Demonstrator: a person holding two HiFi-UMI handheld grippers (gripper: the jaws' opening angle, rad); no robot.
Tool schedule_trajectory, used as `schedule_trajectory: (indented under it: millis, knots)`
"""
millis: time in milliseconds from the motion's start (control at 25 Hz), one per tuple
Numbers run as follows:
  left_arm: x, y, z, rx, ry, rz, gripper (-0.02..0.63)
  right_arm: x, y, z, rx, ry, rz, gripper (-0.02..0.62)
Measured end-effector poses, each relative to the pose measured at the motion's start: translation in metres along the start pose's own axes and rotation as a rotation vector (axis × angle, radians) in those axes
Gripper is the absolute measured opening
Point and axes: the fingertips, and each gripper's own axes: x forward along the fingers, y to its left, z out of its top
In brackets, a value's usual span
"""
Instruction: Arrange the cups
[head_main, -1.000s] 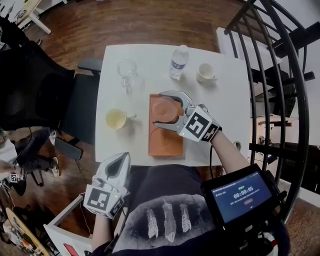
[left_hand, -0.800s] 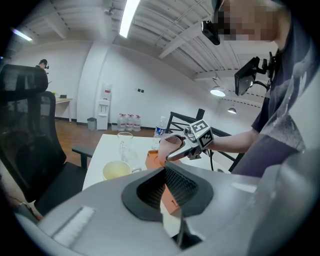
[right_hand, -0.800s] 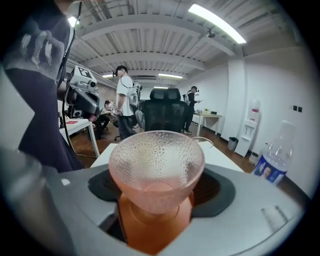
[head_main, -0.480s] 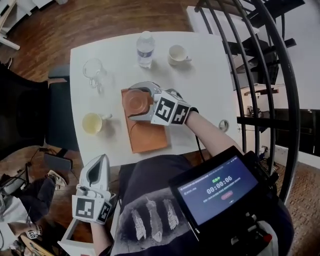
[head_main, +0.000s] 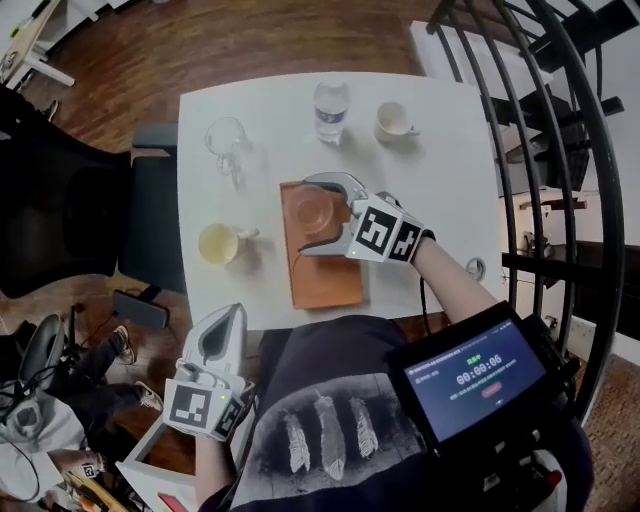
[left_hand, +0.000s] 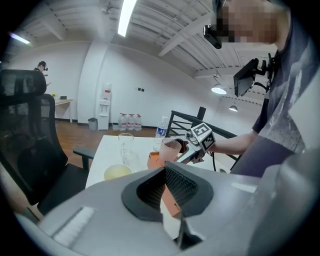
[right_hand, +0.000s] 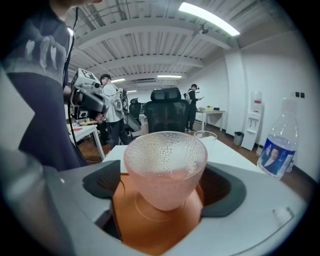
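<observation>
1. The right gripper has come lower over the orange tray. Its jaws are opening, and the pink cup stands free between them on the tray's far end, so I judge it placed.
2. Nearest, the left gripper is clenched on nothing, off the table.
3. Farther off, the yellow cup, glass cup and white cup remain to be arranged.

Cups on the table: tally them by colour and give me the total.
pink cup: 1
yellow cup: 1
white cup: 1
clear glass cup: 1
Total: 4
</observation>
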Motion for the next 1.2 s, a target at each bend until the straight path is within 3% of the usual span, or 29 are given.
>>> schedule_trajectory:
  millis: [120, 480, 600, 800, 1200]
  knots:
    - [-0.001, 0.007, 0.002, -0.016, -0.009, 0.016, 0.015, -0.015, -0.001, 0.016, 0.024, -0.066, -0.009, 0.508]
    - [-0.004, -0.003, 0.009, 0.023, -0.031, -0.006, 0.015, -0.091, -0.012, 0.08, 0.037, -0.267, -0.116, 0.509]
    - [-0.003, -0.008, 0.013, 0.033, -0.03, -0.019, 0.015, -0.098, -0.015, 0.072, 0.065, -0.224, -0.129, 0.508]
    - [-0.007, -0.014, 0.018, 0.044, -0.034, -0.018, 0.015, -0.054, -0.003, 0.036, 0.033, -0.09, -0.069, 0.508]
    - [-0.017, -0.011, 0.016, 0.02, -0.03, 0.024, 0.015, -0.008, -0.001, 0.012, 0.029, 0.012, 0.008, 0.508]
